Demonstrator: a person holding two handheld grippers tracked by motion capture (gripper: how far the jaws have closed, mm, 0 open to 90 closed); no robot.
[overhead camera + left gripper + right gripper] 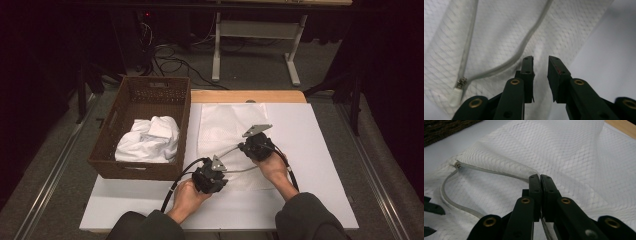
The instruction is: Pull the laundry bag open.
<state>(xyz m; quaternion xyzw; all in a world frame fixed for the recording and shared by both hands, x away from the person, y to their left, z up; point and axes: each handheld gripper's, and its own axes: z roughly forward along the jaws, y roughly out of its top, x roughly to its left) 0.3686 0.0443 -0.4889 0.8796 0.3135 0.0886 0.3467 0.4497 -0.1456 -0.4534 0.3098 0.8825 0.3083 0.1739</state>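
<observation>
From the high view, a white mesh laundry bag [225,135] lies flat on the table [320,150] just right of the wicker basket [150,100] (which holds crumpled white cloth [149,141]), with both hands at the bag's near edge. The right gripper view adds what that view cannot: the right tool [540,178] is clamped tight on the bag's zipper tape [499,172], lifting the mesh. The left gripper view shows the left tool [540,60] with jaws slightly parted, gripping nothing, above the mesh right of the zipper pull [456,93].
</observation>
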